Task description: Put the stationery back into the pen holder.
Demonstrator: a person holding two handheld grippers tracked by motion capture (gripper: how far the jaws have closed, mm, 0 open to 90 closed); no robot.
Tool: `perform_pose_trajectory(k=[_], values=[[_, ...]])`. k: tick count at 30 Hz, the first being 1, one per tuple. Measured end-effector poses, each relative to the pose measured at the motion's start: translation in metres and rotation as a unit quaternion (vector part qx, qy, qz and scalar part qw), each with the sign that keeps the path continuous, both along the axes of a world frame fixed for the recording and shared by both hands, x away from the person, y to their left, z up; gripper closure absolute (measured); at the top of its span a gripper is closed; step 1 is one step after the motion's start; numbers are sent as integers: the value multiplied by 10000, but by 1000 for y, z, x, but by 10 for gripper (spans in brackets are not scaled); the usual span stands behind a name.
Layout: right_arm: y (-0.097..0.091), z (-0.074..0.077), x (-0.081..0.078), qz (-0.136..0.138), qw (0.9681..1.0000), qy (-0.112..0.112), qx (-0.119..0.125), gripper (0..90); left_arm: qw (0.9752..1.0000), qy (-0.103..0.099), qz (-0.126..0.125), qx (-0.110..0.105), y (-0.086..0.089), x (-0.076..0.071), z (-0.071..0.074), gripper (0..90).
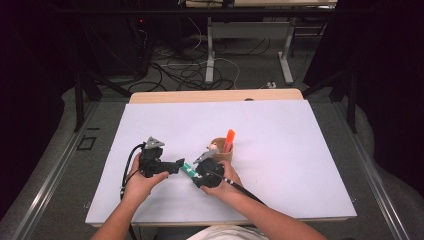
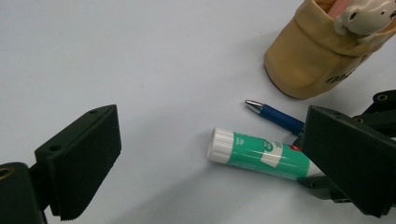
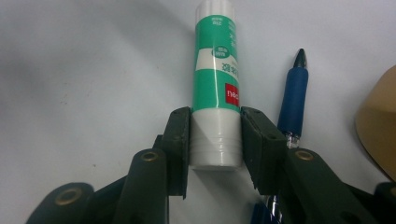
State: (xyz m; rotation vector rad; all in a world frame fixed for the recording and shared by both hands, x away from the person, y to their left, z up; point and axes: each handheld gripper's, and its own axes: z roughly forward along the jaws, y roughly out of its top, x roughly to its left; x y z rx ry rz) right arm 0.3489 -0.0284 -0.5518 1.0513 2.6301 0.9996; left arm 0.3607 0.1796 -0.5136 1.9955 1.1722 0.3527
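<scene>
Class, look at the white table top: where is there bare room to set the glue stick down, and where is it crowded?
Bare: the far strip of the white table top behind the holder, and the wide right half beside it. Crowded: the near middle, where the right tool grips the glue stick, the blue pen lies alongside, the tan holder stands close, and the left tool faces them.

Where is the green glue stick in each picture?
High view: the glue stick lies mid-table, between the two grippers.
Left gripper view: low and right of centre, lying on its side.
Right gripper view: centre, its white end between the black jaws.
Shared landmark: the blue pen beside it.
</scene>
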Motion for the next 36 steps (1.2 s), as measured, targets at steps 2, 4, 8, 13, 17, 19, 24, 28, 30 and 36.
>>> perform_pose_trajectory(k=[2, 4, 8, 13, 17, 19, 24, 28, 30, 36], values=[[0, 0, 0, -13, 10000, 7, 6, 645, 10000, -1, 1, -2, 0, 0, 0, 51], [0, 0, 0, -33, 10000, 10, -8, 646, 10000, 3, 11, 12, 0, 0, 0, 51], [1, 1, -1, -63, 10000, 26, -42, 648, 10000, -4, 17, 14, 1, 0, 0, 51], [0, 2, -1, -49, 10000, 54, -56, 649, 10000, -20, 30, -8, 2, 0, 1, 51], [-1, 5, -2, 33, 10000, 47, 14, 650, 10000, -42, 19, 0, 2, 1, 2, 51], [-2, 8, -3, 75, 10000, -14, 30, 650, 10000, -30, 18, -22, 2, 0, 2, 51], [-4, 14, -6, 236, 9997, -62, 28, 650, 10000, -54, 22, -26, 3, 0, 4, 55], [-8, 20, -11, 432, 9987, -250, -54, 650, 10000, -80, 18, -2, 4, 0, 5, 56], [-11, 22, -14, 530, 9978, -390, -112, 649, 9999, -110, 12, -12, 4, 0, 6, 57], [-21, 27, -20, 759, 9934, -780, -366, 649, 10000, -96, 11, 4, 4, 0, 7, 60]])
